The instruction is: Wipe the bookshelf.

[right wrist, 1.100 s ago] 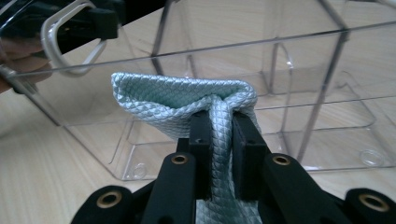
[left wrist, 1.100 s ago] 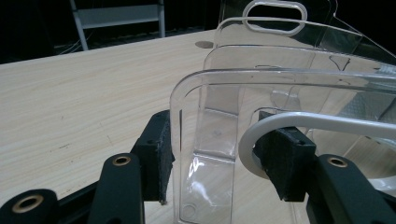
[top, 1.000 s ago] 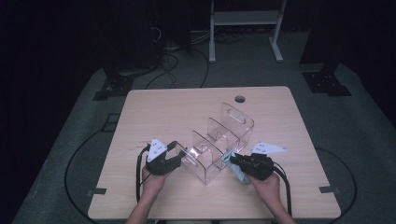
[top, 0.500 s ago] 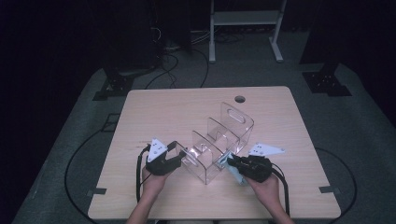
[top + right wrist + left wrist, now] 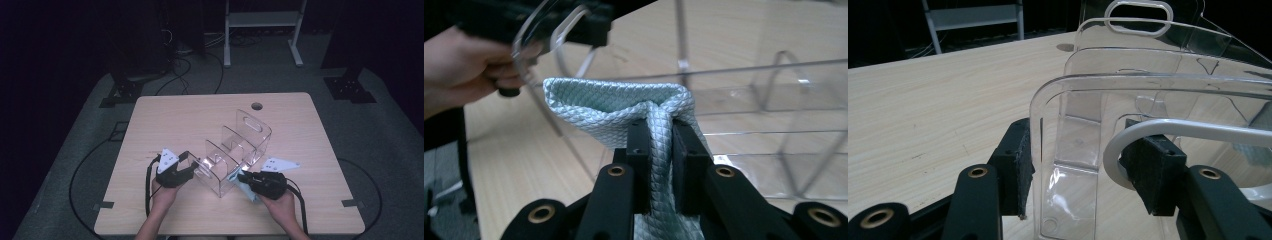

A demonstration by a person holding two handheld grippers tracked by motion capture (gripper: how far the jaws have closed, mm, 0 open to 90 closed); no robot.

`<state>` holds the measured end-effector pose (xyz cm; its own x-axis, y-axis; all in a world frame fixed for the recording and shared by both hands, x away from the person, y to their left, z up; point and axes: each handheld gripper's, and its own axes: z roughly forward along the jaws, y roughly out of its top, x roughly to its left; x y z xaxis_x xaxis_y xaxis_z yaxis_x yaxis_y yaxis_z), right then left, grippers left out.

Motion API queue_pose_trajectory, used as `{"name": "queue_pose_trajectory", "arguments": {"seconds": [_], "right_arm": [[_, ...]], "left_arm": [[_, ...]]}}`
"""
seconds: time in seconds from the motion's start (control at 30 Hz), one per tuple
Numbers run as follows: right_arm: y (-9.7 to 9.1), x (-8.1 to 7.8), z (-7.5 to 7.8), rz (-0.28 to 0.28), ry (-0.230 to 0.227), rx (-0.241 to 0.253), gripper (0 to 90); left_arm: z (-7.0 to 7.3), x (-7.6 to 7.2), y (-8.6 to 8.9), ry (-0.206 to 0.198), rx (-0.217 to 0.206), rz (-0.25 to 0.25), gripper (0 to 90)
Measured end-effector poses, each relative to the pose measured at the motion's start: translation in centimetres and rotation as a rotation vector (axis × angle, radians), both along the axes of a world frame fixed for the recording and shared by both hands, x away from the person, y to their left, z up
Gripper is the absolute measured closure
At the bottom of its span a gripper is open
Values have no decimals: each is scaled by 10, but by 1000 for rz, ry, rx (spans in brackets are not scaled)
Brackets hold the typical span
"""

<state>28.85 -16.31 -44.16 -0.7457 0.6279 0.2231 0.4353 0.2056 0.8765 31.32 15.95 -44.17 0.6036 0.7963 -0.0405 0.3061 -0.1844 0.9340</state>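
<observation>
Wooden table [image 5: 175, 120]: left tool [image 5: 1083, 170] clamps clear organizer [image 5: 235, 150]; right tool [image 5: 659, 135] pinches half-hidden cloth [image 5: 624, 102].

We see the cloth [image 5: 624, 102] cut off at the bottom edge of the right gripper view, its lower part hidden behind the right gripper [image 5: 659, 135]. In the high view the cloth [image 5: 243, 188] is mostly covered by that gripper [image 5: 243, 176], too small to read its weave. The clear organizer [image 5: 1128, 100] runs off the right edge of the left gripper view; its base hides behind the left gripper [image 5: 1083, 165]. The person's left hand [image 5: 459, 65] is cropped at the left edge and blurred.
</observation>
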Motion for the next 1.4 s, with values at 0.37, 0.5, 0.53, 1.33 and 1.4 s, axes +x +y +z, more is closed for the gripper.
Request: {"name": "queue_pose_trajectory", "arguments": {"seconds": [0.37, 0.5, 0.53, 1.33, 1.4], "right_arm": [[27, -22, 4, 95, -31, -41, 800], [12, -12, 8, 33, -32, -17, 799], [6, -9, 9, 3, -30, -9, 799], [23, -19, 1, 62, -50, -52, 800], [30, -22, 0, 88, -44, -53, 800]], "left_arm": [[0, 1, 1, -2, 2, -5, 466], [0, 0, 0, 0, -1, -4, 466], [0, 0, 0, 1, 1, -5, 466], [0, -1, 0, -1, 1, 0, 466], [0, 0, 2, 0, 1, -1, 466]]}}
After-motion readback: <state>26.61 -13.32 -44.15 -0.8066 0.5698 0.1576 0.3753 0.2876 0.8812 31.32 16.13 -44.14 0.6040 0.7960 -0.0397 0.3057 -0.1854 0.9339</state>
